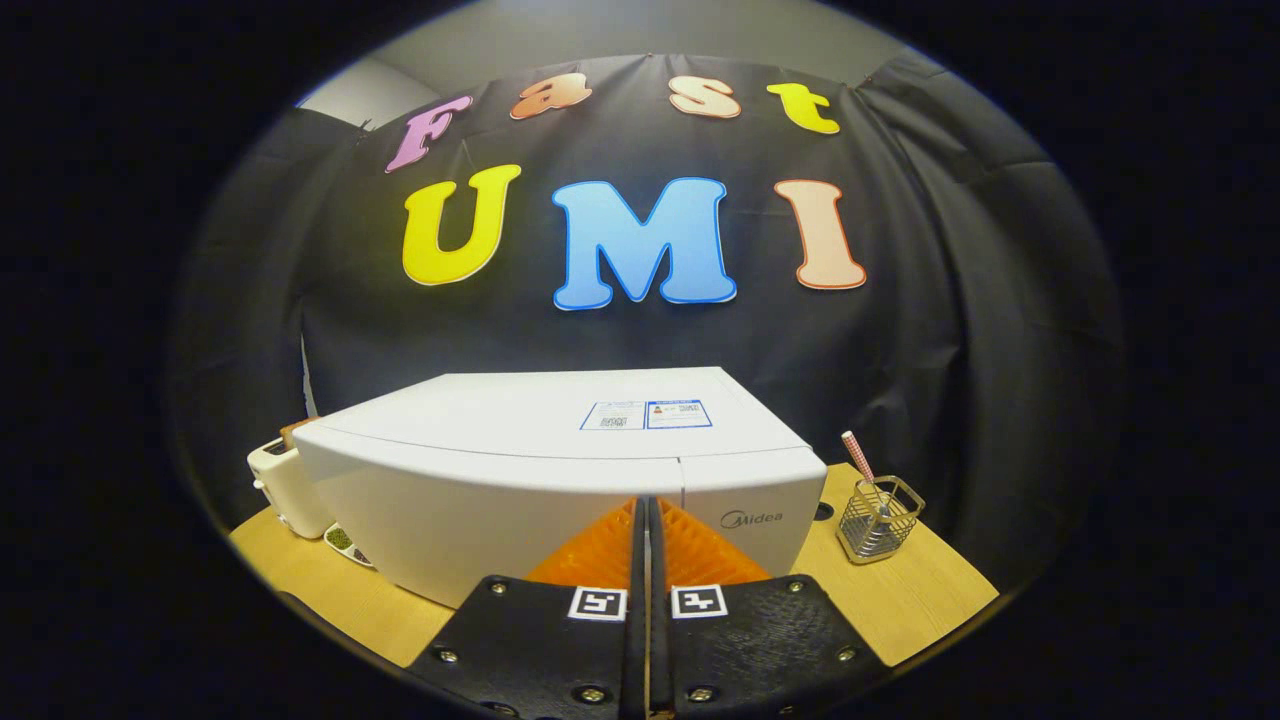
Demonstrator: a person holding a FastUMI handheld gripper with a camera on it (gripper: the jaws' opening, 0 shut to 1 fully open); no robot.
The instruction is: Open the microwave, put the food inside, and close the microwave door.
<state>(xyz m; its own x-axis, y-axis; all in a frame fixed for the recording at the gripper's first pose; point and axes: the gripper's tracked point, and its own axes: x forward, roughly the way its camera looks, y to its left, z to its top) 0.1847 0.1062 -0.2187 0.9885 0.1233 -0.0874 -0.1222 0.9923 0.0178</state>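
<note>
A white microwave (pixel 560 470) stands on the wooden table (pixel 900 590), its door closed, seen from slightly above. My gripper (pixel 645 520) is shut with nothing between its fingers, the two fingers pressed together. Its tips sit right at the front face of the microwave, near the seam between the door and the control panel. Whether the tips touch the microwave I cannot tell. A plate (pixel 345 543) with dark food on it peeks out beside the microwave's lower left corner, mostly hidden.
A white toaster (pixel 285 490) stands to the left of the microwave. A wire-mesh holder (pixel 878 520) with a striped straw stands on the table to the right. The booth's black cloth wall hangs behind the table.
</note>
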